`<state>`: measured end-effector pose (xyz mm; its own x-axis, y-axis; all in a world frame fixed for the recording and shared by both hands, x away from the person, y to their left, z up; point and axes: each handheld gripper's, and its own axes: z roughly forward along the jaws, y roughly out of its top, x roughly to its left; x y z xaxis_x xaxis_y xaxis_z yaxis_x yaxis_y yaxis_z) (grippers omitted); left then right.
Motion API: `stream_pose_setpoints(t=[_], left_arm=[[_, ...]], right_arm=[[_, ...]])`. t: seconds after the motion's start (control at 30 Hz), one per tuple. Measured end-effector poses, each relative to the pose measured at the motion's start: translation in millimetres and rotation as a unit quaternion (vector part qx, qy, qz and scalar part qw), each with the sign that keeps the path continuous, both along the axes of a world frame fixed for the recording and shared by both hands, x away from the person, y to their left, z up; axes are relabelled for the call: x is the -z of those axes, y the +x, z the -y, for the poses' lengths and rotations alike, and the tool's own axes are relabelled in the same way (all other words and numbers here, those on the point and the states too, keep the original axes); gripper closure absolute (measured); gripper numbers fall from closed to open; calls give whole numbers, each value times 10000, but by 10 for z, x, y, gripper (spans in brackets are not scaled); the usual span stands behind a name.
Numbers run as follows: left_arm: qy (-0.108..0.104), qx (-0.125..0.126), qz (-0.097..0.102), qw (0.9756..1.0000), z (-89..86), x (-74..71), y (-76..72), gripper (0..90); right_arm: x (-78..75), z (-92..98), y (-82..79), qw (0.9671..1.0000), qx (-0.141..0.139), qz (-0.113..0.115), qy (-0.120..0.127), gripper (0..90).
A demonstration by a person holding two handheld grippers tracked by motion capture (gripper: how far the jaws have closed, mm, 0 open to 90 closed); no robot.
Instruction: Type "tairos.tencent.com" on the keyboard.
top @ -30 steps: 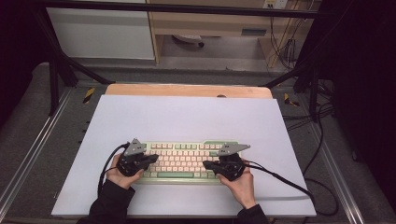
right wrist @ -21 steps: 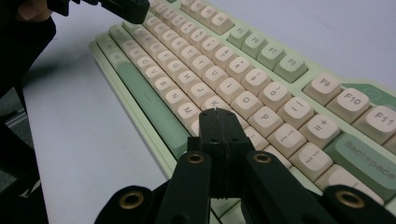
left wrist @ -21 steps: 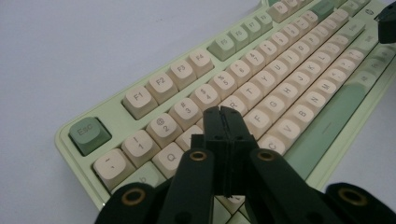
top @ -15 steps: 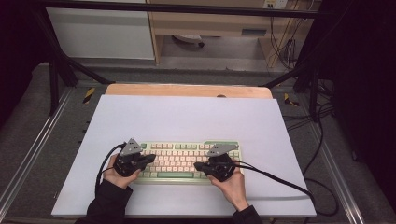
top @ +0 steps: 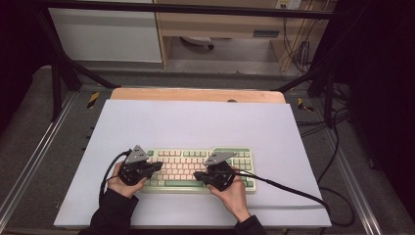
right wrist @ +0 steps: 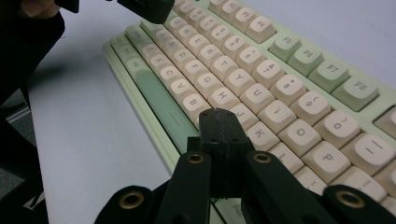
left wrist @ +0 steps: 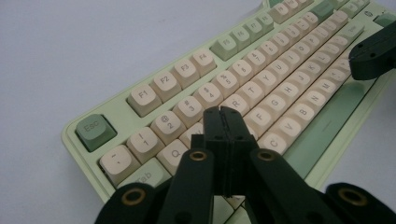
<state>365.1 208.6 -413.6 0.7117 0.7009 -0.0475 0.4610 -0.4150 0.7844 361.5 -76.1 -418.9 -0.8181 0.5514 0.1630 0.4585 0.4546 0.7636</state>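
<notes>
Two hand-held grippers hovered over a pale green rectangular plastic keyboard with cream keycaps [top: 200, 169], which lay on the white sheet-covered surface [top: 195, 122] directly beneath both tools, its near edge close to the person's wrists.

The right gripper [right wrist: 218, 116], its jaws pressed flat together with nothing between them, pointed at the letter rows just above the long green space bar [right wrist: 161, 100], its tip poised near the J and K caps. The risk was plain: closed, the tip looked broader than a single cap, so a slightly off-centre push could have caught two neighbouring keys at once, or slid off a rounded cap onto the space bar below. A hard, slanted jab could also have nudged the light keyboard across the smooth sheet.

The left gripper [left wrist: 227, 122] was likewise closed and empty, angled down over the W and E caps, beyond the green Esc key [left wrist: 95, 130] at the board's corner; the same mis-strike applied there.

From above, the left hand [top: 125, 183] gripped its tool at the keyboard's left end, while the right hand [top: 232, 193] held its tool lower and nearer the middle, both forearms in dark sleeves, cables trailing outward.
</notes>
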Motion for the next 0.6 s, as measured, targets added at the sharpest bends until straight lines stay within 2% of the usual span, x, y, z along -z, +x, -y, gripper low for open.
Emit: stream_pose_setpoints(t=[0.23, 0.6], left_arm=[[-20, -10, 9, 10000, -10, -7, 0, 897], [-6, -14, 7, 10000, -14, -1, 5, 897]], right_arm=[[37, -120, 34, 10000, -57, 25, -15, 900], [89, -200, 70, 10000, -76, -24, -53, 900]])
